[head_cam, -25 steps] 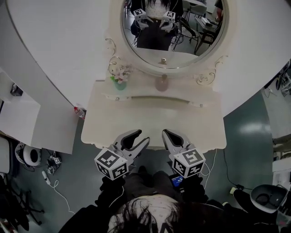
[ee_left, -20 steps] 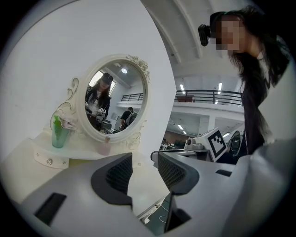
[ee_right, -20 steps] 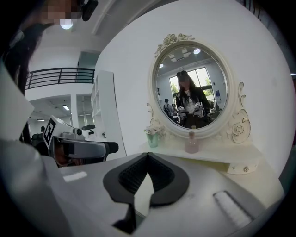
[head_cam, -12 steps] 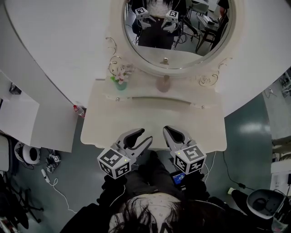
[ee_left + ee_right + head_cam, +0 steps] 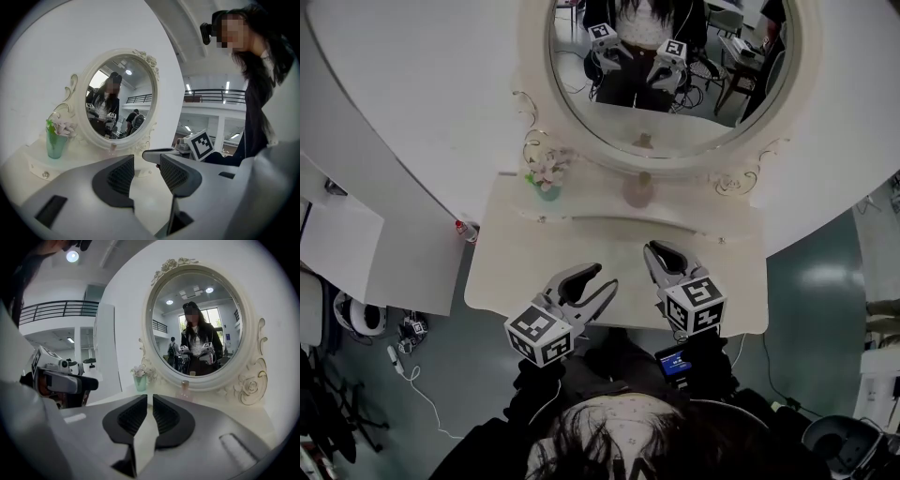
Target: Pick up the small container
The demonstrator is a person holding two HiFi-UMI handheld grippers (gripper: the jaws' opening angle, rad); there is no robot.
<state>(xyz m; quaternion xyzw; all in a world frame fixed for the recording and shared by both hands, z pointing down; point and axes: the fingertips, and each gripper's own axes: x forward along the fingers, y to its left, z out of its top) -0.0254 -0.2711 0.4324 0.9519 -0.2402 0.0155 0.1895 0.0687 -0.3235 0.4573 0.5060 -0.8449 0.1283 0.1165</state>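
Observation:
The small container (image 5: 637, 190) is a pinkish bottle standing at the back of the cream vanity table (image 5: 581, 258), just under the oval mirror (image 5: 675, 84). It also shows as the small container (image 5: 184, 390) in the right gripper view and, tiny, as the small container (image 5: 112, 148) in the left one. My left gripper (image 5: 602, 277) hovers over the table's front edge, open and empty. My right gripper (image 5: 656, 253) is beside it, its jaws opening to a narrow gap with nothing between them. Both are well short of the container.
A teal vase with pale flowers (image 5: 547, 178) stands at the table's back left, also seen as the vase (image 5: 140, 380). A red-capped bottle (image 5: 465, 230) lies off the table's left side. White curved wall panels (image 5: 412, 141) flank the mirror.
Both grippers have moved slightly forward over the table's front edge, and the head view has shifted toward the table.

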